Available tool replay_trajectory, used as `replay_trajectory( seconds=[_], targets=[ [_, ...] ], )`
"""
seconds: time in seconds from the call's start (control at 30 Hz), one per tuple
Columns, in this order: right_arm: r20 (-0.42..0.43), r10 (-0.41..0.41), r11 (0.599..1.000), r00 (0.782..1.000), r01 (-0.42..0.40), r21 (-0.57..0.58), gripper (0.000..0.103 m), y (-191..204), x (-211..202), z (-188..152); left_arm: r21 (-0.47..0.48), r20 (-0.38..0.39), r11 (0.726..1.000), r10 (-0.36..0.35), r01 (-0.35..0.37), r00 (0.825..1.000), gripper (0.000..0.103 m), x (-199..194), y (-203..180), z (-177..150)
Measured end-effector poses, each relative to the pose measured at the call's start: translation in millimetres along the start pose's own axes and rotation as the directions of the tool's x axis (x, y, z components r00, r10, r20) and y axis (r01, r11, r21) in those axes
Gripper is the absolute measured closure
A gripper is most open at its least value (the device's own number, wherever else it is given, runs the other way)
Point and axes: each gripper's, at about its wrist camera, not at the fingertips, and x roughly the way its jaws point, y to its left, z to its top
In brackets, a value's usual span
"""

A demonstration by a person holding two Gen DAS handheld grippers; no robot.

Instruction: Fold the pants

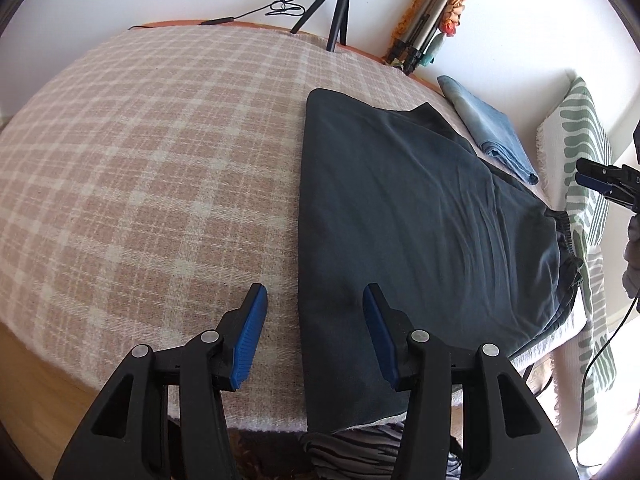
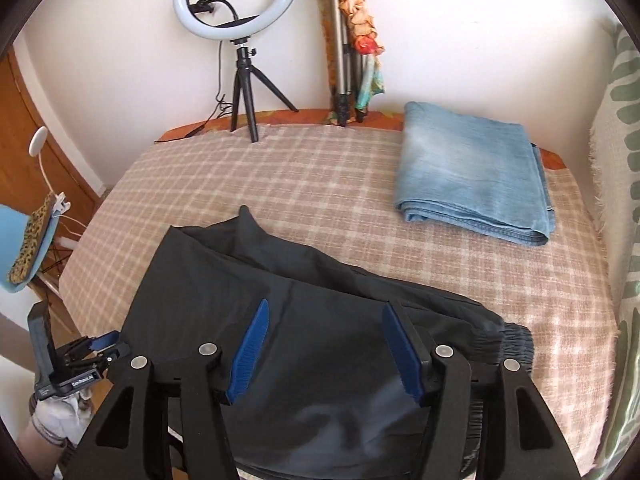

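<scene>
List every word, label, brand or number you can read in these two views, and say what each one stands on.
"GenRobot.AI": small white print on the black body of the left tool, seen in the right wrist view; tiny and partly blurred, so the reading is uncertain.
No other readable text in either view.

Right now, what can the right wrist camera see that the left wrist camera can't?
Only the right wrist view shows the whole ring light on its stand, a wooden door and a blue chair. Only the left wrist view shows the striped cloth below the table edge. Both show the dark pants on the checked blanket, the folded jeans and the folded tripod against the wall.
</scene>
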Motion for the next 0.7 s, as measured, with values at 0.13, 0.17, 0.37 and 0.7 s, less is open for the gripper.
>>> replay_trajectory(
  seconds=[0.13,0.17,0.37,0.7],
  targets=[
    [-0.042,0.133,0.991,0.990,-0.134,-0.016,0.039,47,32,9,-0.070,0.016,0.996,-0.051,0.052,0.999,0.066,-1,4,-3],
    [-0.057,0.158,0.987,0.986,-0.160,-0.029,0.039,62,41,11,-0.085,0.011,0.994,-0.069,0.070,0.998,0.077,0,5,-4],
    [-0.171,0.237,0.967,0.956,-0.248,-0.049,0.039,131,102,25,-0.132,0.046,0.984,-0.111,0.116,0.993,0.086,-1,4,-8],
    [-0.320,0.121,0.982,0.939,-0.161,-0.101,0.039,209,181,43,-0.078,0.117,0.989,-0.113,0.123,0.987,0.091,-15,-14,-11]
  ],
)
